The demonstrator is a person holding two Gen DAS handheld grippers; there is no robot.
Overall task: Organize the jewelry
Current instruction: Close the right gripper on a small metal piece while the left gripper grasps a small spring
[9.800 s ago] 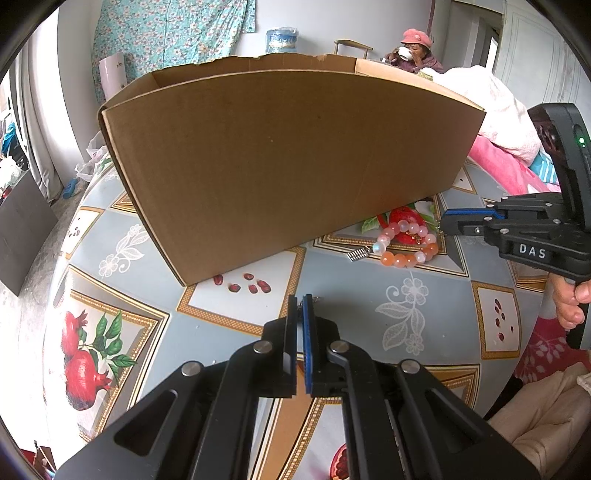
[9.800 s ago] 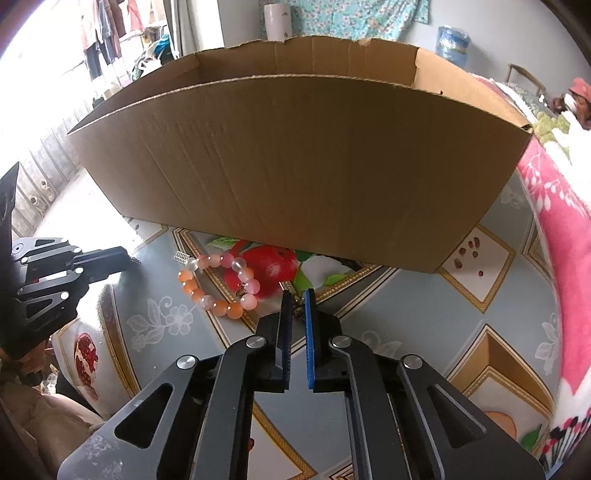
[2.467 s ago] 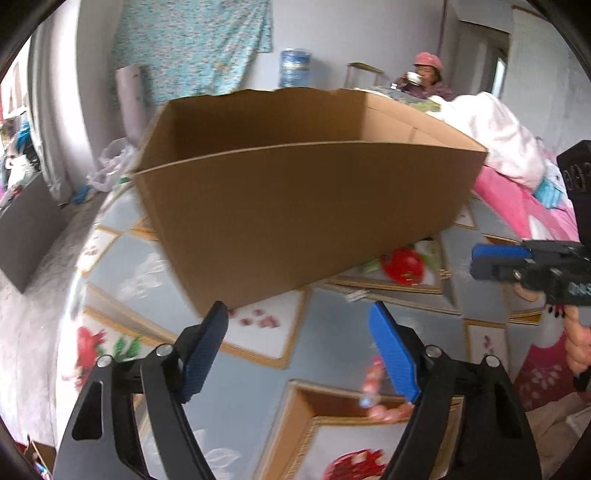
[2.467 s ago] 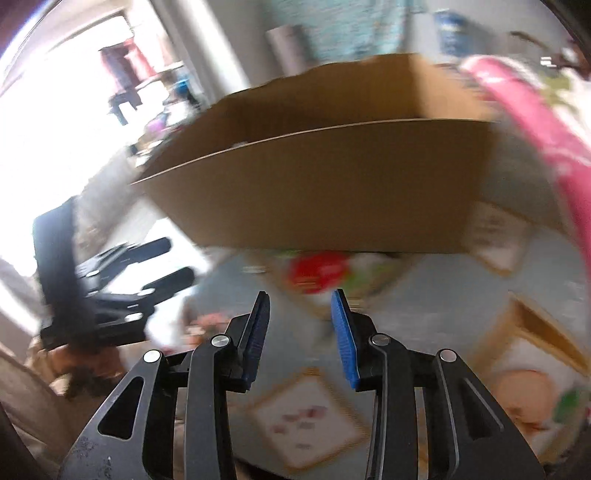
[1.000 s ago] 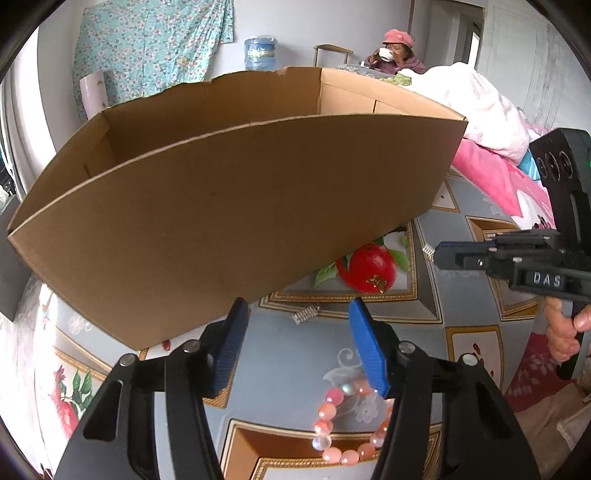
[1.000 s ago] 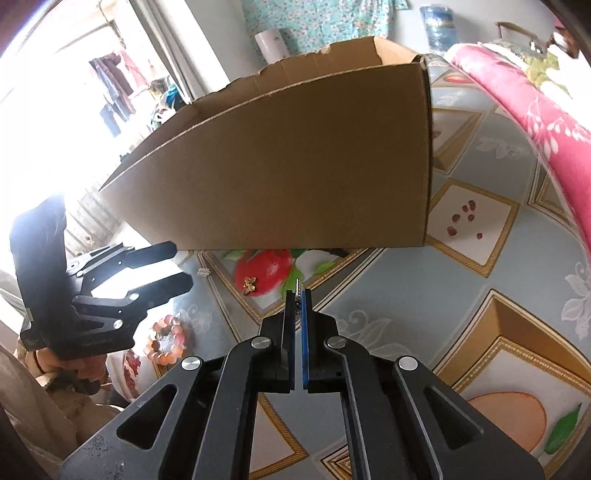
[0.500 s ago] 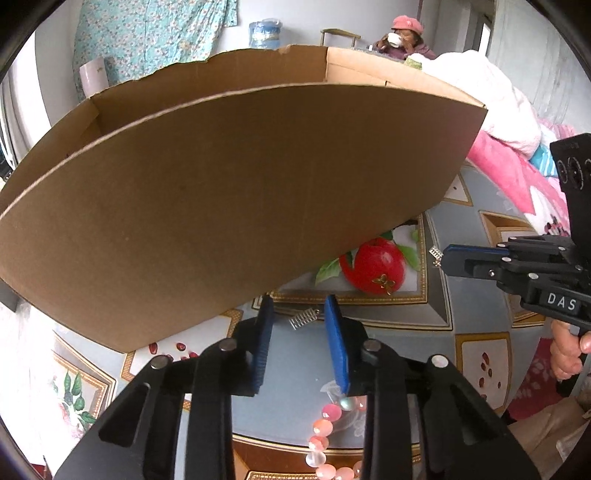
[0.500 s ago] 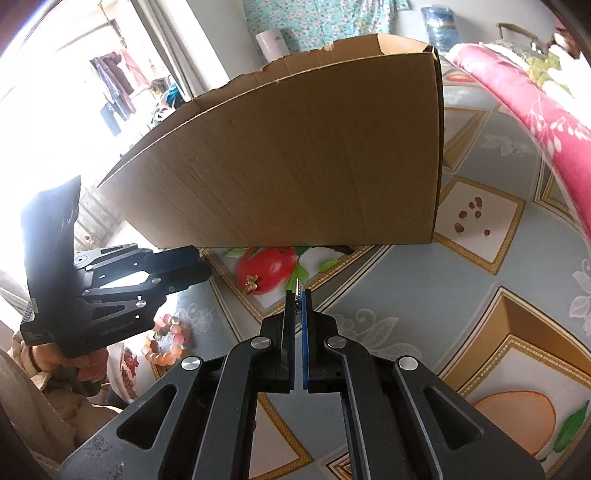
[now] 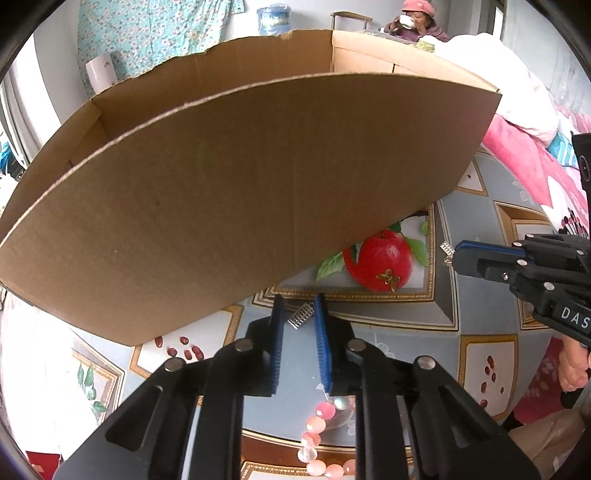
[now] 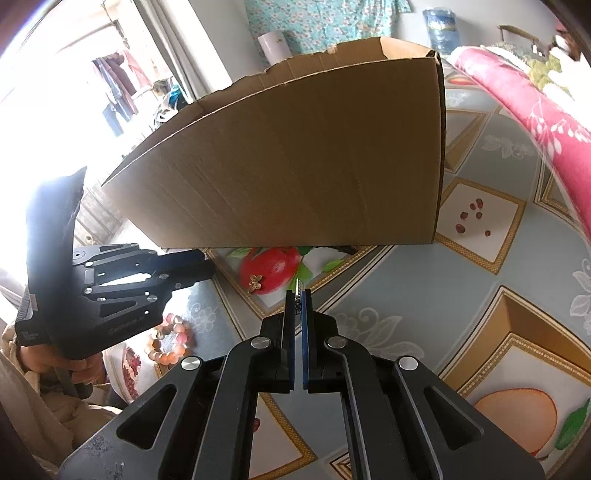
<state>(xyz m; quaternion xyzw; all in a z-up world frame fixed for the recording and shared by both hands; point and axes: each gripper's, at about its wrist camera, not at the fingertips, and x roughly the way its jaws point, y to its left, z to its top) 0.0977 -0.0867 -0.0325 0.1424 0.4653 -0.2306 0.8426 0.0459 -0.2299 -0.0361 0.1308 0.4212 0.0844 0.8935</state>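
A large open cardboard box (image 9: 229,192) stands on the counter (image 9: 476,302), which is covered by a cloth printed with fruit and gold-framed squares.

The left hand-held gripper (image 9: 299,314) points down at the counter close in front of the box's near wall. Its jaws have just been closing and now stand a narrow gap apart, with a small ridged silver clasp (image 9: 301,315) lying on the cloth between the blue pads (image 9: 320,332); the pads do not seem to press on it yet. Nearer the counter's front edge, under this gripper, lies a bracelet of pink and orange beads (image 9: 317,439), partly hidden by the gripper's frame.

The right hand-held gripper (image 10: 298,295) is closed, and a small silver piece (image 10: 297,285) sticks out from between its tips; what sort of jewelry it is cannot be told for certain. It hovers just beside a red pomegranate printed on the cloth (image 10: 271,267). A tiny gold butterfly-shaped earring (image 10: 255,281) rests on that printed fruit, near the box's base.

At the far side of the room a person in a pink hat (image 9: 415,20) drinks from a cup. A pink blanket (image 10: 524,92) lies along the counter's right edge.
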